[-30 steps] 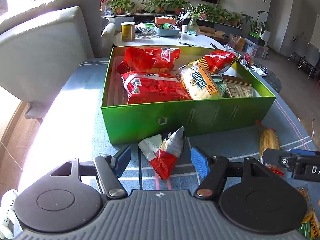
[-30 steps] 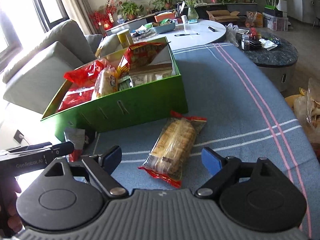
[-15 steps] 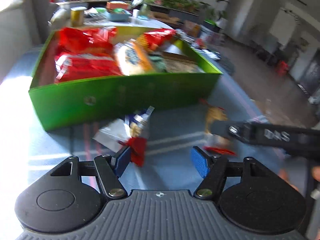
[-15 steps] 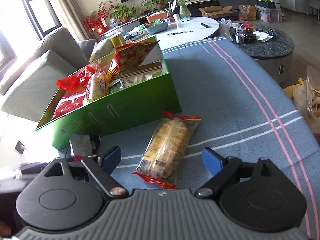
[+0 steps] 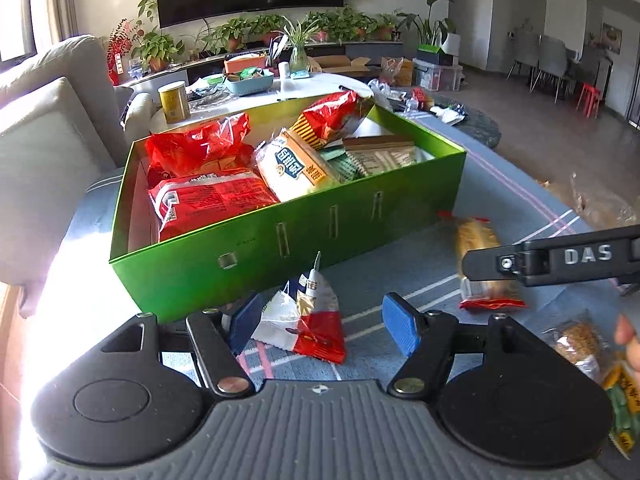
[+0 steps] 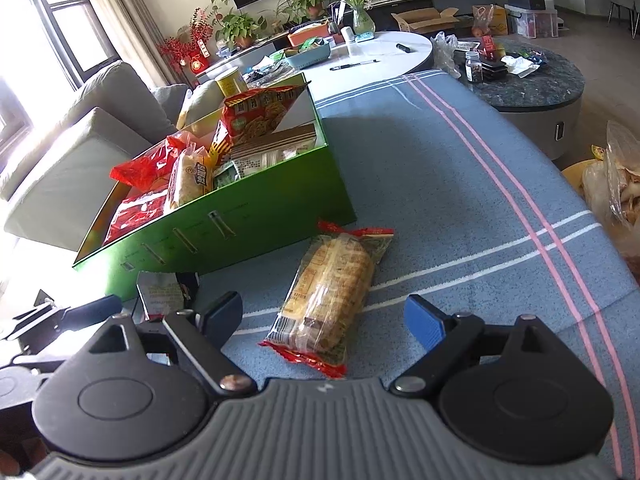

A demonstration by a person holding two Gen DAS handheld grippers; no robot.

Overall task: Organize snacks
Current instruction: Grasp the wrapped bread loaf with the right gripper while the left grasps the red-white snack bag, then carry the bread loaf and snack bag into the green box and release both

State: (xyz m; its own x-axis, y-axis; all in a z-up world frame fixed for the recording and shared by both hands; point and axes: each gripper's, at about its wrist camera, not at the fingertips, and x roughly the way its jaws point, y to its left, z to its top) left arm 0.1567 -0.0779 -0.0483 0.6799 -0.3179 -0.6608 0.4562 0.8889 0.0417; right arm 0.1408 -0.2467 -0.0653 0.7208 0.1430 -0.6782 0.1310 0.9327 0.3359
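Blue striped cloth (image 6: 460, 184) | "DAS" on right gripper (image 6: 324, 320) | both grippers apart, empty: left gripper (image 5: 316, 320)

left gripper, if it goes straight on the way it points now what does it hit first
Most likely the small red and white snack packet lying between the open fingers of the left gripper. The green box stands just behind it, though depth is hard to judge.
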